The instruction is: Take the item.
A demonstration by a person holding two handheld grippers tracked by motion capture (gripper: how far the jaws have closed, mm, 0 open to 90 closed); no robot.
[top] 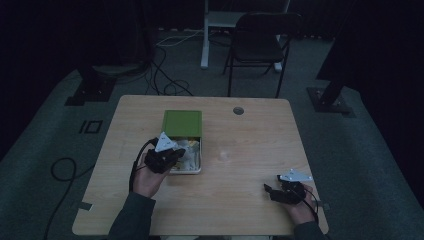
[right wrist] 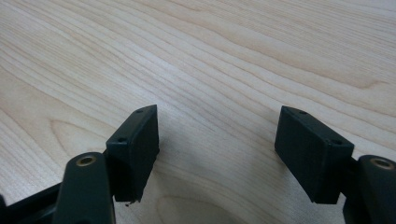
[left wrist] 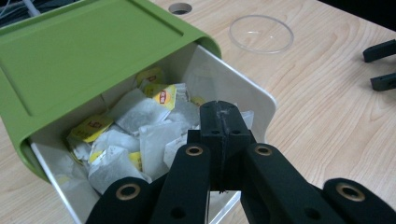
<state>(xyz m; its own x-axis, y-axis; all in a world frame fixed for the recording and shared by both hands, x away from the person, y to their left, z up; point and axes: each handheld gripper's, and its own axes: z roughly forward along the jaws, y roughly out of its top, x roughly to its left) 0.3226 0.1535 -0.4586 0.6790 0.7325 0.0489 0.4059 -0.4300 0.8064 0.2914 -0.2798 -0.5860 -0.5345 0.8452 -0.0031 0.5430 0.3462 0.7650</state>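
Left gripper (left wrist: 223,122): jaws pressed together, nothing between them, above the tea bags (left wrist: 140,116) | Tea bags: inside the white drawer (left wrist: 238,88) pulled out of the green box (left wrist: 79,51) | Right gripper (right wrist: 217,140): jaws wide apart, over bare wooden table (right wrist: 233,56)

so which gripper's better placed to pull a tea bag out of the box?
Left. The left gripper hovers right over the tea bags in the open green box, jaws shut, so it must open first. The right gripper sits open over bare table, well away from the box.
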